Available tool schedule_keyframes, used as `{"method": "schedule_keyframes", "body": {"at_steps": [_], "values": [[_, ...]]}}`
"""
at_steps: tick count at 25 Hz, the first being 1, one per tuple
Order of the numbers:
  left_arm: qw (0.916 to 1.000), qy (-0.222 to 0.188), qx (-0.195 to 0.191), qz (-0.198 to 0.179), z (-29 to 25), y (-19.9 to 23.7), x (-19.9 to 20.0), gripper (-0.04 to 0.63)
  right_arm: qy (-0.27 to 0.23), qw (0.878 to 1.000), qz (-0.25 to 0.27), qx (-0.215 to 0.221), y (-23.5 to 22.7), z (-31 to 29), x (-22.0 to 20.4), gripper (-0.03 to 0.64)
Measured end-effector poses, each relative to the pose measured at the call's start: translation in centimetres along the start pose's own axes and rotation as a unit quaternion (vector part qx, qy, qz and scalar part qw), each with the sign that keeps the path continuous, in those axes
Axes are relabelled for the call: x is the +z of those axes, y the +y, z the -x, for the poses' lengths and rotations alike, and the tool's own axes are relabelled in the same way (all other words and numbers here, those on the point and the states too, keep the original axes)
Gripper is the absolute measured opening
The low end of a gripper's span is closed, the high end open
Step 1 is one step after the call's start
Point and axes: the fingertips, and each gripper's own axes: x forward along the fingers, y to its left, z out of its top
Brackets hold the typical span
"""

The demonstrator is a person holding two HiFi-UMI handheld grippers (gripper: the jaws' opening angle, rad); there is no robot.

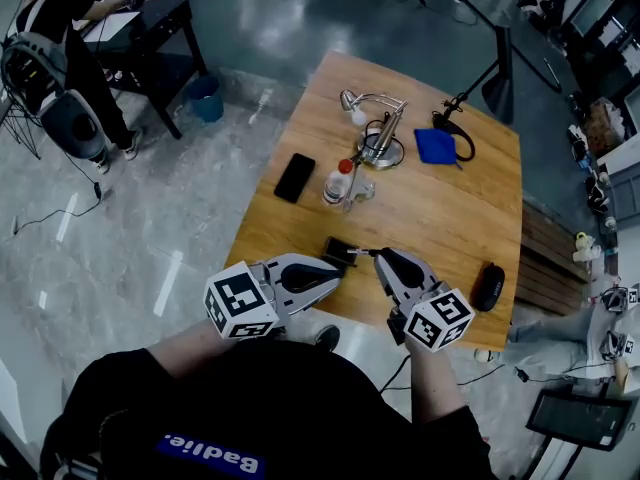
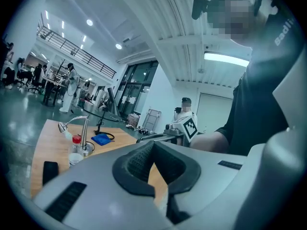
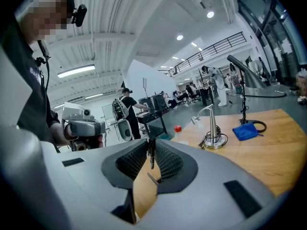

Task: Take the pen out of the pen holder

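A: Status?
B: Right gripper (image 1: 381, 257) is clamped on the pen (image 3: 150, 153), at 3 o'clock of the black pen holder (image 1: 338, 251). Left gripper (image 1: 336, 271) has its jaws together with nothing seen between them, at the holder's 7 o'clock.
A: How to pull?
B: Draw straight along the pen's axis, slowly. Brace the holder if it drags.
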Motion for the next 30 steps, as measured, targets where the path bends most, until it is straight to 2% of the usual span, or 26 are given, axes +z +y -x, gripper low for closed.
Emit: {"method": "schedule_keyframes", "body": {"at_steps": [13,20,30], "values": [[0.9998,0.006,-0.015,-0.007,-0.7,-1.0,0.1,0.000,-0.008,1.000,0.001,0.030,4.5,1.9,-0.4,0.060],[0.9998,0.011,-0.015,-0.007,-0.8,-1.1,-0.1,0.000,-0.010,0.998,0.023,0.057,6.7,2.2,0.1,0.060],[0.9999,0.010,-0.012,-0.006,-0.8,-1.6,-0.2,0.000,-0.006,0.997,0.029,0.077,8.0,2.4,-0.3,0.060]]}}
